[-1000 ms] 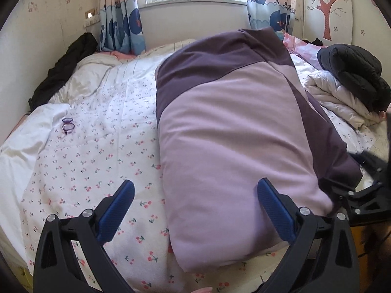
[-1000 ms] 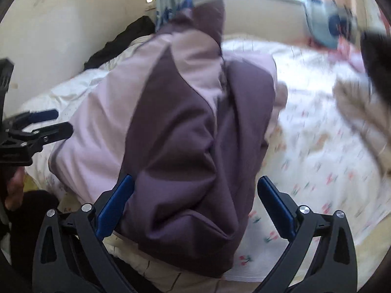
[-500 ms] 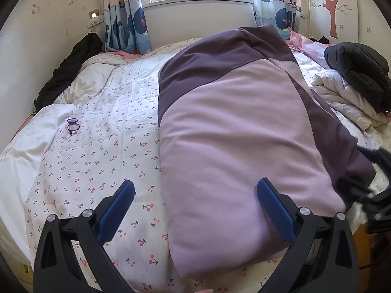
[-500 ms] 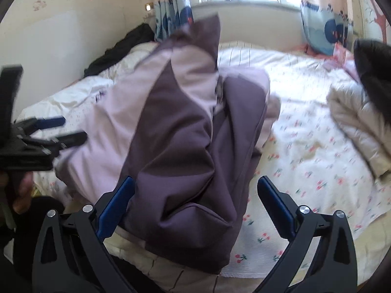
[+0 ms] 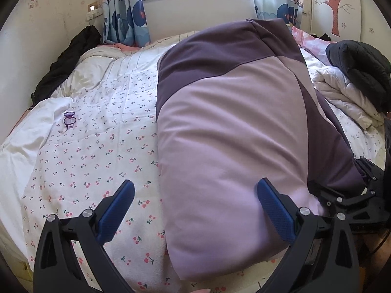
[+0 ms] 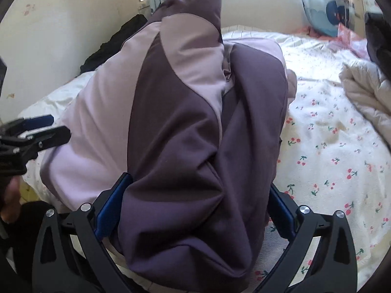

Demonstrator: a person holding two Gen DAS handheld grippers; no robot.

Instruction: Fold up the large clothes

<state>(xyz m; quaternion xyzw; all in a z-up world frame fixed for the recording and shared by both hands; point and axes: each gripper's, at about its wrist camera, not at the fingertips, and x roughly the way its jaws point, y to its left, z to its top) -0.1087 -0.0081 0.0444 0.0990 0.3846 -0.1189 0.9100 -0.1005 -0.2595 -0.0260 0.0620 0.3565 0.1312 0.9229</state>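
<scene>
Left wrist view: lying lengthwise on the cherry-print bed sheet (image 5: 97, 161), the two-tone purple jacket (image 5: 232, 127), with the left gripper (image 5: 195, 195) hovering wide open at its near hem, gripping nothing. Right wrist view: bunching up near the sheet's front edge, the jacket's dark sleeve side, with the right gripper (image 6: 195, 195) spreading wide around that fold, not clamping.

Cherry-print bed (image 5: 92, 161) carries purple jacket (image 5: 232, 131), white duvet (image 5: 342, 92), perhaps glasses (image 5: 69, 120).
</scene>
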